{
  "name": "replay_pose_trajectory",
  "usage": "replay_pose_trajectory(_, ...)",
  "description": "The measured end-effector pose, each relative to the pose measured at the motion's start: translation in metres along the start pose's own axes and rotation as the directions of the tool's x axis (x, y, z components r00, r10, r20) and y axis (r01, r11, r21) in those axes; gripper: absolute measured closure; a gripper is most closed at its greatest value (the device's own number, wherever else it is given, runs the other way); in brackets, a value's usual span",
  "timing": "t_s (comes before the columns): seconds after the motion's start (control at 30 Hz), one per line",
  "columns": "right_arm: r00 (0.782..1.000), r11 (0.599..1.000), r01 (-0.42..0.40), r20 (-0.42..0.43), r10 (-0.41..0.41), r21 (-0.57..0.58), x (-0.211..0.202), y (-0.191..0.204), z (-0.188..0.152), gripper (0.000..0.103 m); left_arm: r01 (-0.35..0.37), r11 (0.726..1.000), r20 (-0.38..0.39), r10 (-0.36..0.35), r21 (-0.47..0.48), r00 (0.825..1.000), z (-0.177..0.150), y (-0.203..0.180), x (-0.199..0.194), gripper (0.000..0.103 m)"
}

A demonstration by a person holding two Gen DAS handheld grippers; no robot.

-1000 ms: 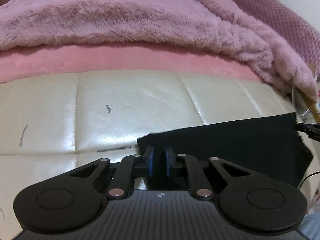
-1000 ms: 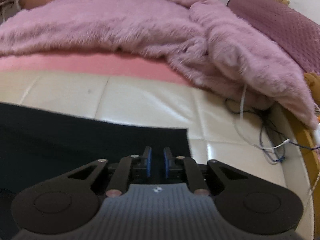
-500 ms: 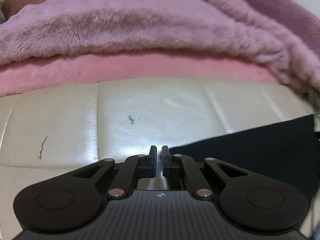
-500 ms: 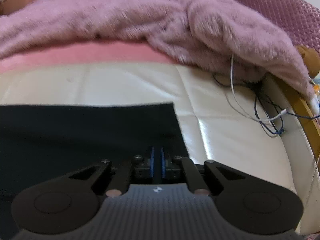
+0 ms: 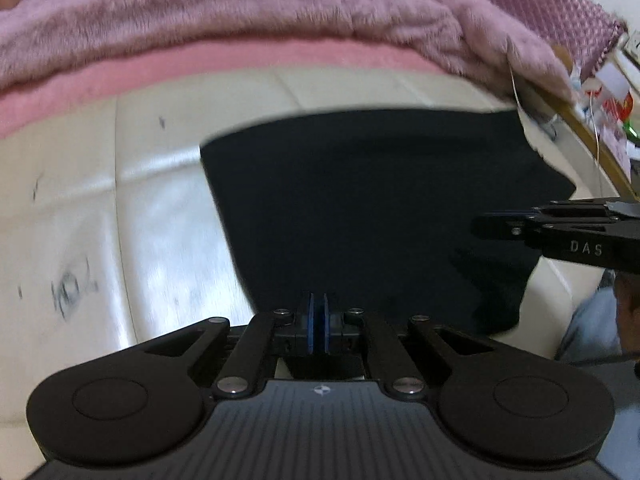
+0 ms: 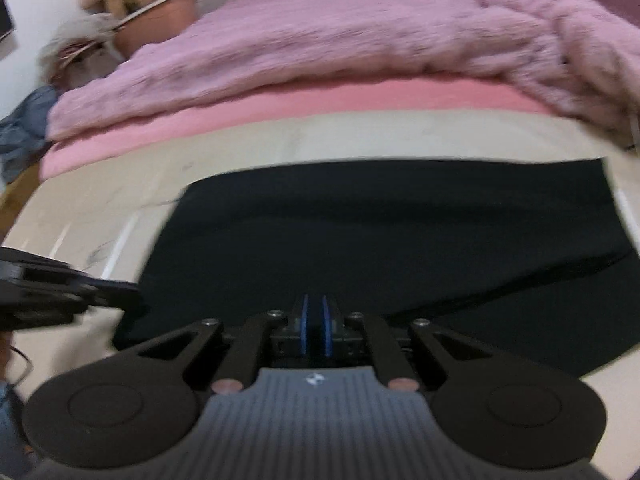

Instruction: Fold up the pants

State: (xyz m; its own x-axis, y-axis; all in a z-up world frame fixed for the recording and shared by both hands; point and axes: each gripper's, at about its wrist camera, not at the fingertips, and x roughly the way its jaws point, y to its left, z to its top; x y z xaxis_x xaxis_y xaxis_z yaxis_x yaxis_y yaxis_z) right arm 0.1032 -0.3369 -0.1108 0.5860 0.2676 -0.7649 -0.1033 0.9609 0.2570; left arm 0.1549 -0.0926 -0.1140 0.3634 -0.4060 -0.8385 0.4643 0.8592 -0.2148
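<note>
Left wrist view is showing the left gripper [image 5: 318,322] with its blue pads [image 5: 309,322] drawn nearly together, only a thin slit showing between them; black cloth is lying right at the tips, but I cannot tell whether any of it is pinched there. The pants [image 5: 372,216] are lying spread as a flat black slab on the cream leather cushion [image 5: 160,216], with their left edge running down toward the gripper and their far edge sitting just short of the pink sheet [image 5: 224,60]. A fluffy pink blanket [image 5: 248,0] is bunching over that sheet. The right gripper [image 5: 480,226] is poking in from the right side, hovering over the right part of the pants.

Right wrist view is showing the right gripper [image 6: 316,330] with its blue pads [image 6: 304,330] also close together, a narrow dark gap between them, and again I cannot tell whether cloth is caught. The pants [image 6: 392,240] are filling the middle of this view, a crease running slantwise across their right part. The left gripper [image 6: 132,298] is reaching in at the left, its tip at the pants' left edge. The blanket [image 6: 360,36] is heaping up behind, and a brown tub [image 6: 160,20] is standing far back on the left.
</note>
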Motion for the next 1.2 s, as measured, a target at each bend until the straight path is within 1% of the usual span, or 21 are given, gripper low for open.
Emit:
replay_pose_trajectory(0.07,1.000,1.000,-0.026,-0.001,0.026,-0.002,0.005,0.017,-0.012,0.101,-0.009,1.000,-0.019,0.009,-0.003,1.000,-0.008,-0.001,0.001,0.099)
replay_pose_trajectory(0.13,1.000,1.000,-0.014,0.002,0.014,-0.018,0.011,0.029,-0.022,0.101,-0.016,1.000,-0.023,0.015,-0.011,1.000,-0.016,0.000,0.002,0.099)
replay_pose_trajectory(0.2,1.000,1.000,-0.007,0.019,0.007,-0.029,0.013,0.037,-0.029,0.101,0.000,0.999,-0.028,-0.001,-0.034,1.000,-0.020,0.003,0.001,0.099)
replay_pose_trajectory(0.37,0.999,1.000,0.005,0.045,-0.004,-0.026,0.015,0.038,-0.032,0.101,0.030,0.996,-0.045,-0.034,-0.084,0.998,-0.026,0.009,-0.007,0.099)
replay_pose_trajectory(0.43,0.998,0.999,0.020,0.059,-0.018,-0.030,0.015,0.037,-0.029,0.100,0.063,0.990,-0.022,-0.067,-0.126,0.998,-0.024,0.016,-0.014,0.098)
replay_pose_trajectory(0.5,0.997,0.999,0.030,0.076,-0.027,-0.041,0.012,0.035,-0.028,0.095,0.080,0.982,0.032,-0.075,-0.170,0.997,-0.019,0.026,-0.022,0.089)
replay_pose_trajectory(0.53,0.996,0.998,0.036,0.084,-0.032,-0.047,0.010,0.033,-0.026,0.095,0.076,0.978,0.054,-0.067,-0.196,0.996,-0.014,0.032,-0.024,0.081)
replay_pose_trajectory(0.57,0.995,0.997,0.048,0.091,-0.042,-0.058,0.011,0.033,-0.025,0.095,0.071,0.972,0.068,-0.057,-0.223,0.996,-0.010,0.038,-0.025,0.076)
replay_pose_trajectory(0.63,0.993,0.995,0.075,0.099,-0.068,-0.068,0.012,0.029,-0.021,0.095,0.075,0.955,0.092,-0.051,-0.286,0.994,-0.001,0.052,-0.022,0.071)
replay_pose_trajectory(0.67,0.991,0.994,0.088,0.103,-0.082,-0.064,0.012,0.025,-0.019,0.095,0.089,0.944,0.102,-0.060,-0.319,0.993,0.003,0.060,-0.018,0.065)
replay_pose_trajectory(0.73,0.989,0.993,0.103,0.108,-0.097,-0.051,0.014,0.019,-0.016,0.095,0.128,0.914,0.119,-0.088,-0.385,0.989,0.010,0.075,-0.008,0.061)
replay_pose_trajectory(0.83,0.987,0.992,0.118,0.111,-0.113,-0.036,0.017,0.009,-0.015,0.095,0.189,0.874,0.119,-0.152,-0.447,0.981,0.017,0.091,0.011,0.061)
replay_pose_trajectory(0.9,0.988,0.993,0.119,0.105,-0.116,-0.019,0.019,0.003,-0.014,0.095,0.207,0.853,0.115,-0.173,-0.480,0.978,0.017,0.099,0.023,0.061)
replay_pose_trajectory(1.07,0.988,0.994,0.110,0.111,-0.109,-0.006,0.022,-0.005,-0.015,0.093,0.288,0.796,0.170,-0.232,-0.533,0.958,0.011,0.108,0.036,0.061)
replay_pose_trajectory(1.13,0.989,0.995,0.103,0.111,-0.103,0.003,0.025,-0.009,-0.014,0.092,0.322,0.765,0.192,-0.259,-0.557,0.947,0.008,0.110,0.042,0.061)
replay_pose_trajectory(1.2,0.988,0.994,0.110,0.108,-0.111,0.014,0.029,-0.012,-0.013,0.092,0.340,0.750,0.203,-0.273,-0.567,0.940,0.009,0.109,0.045,0.061)
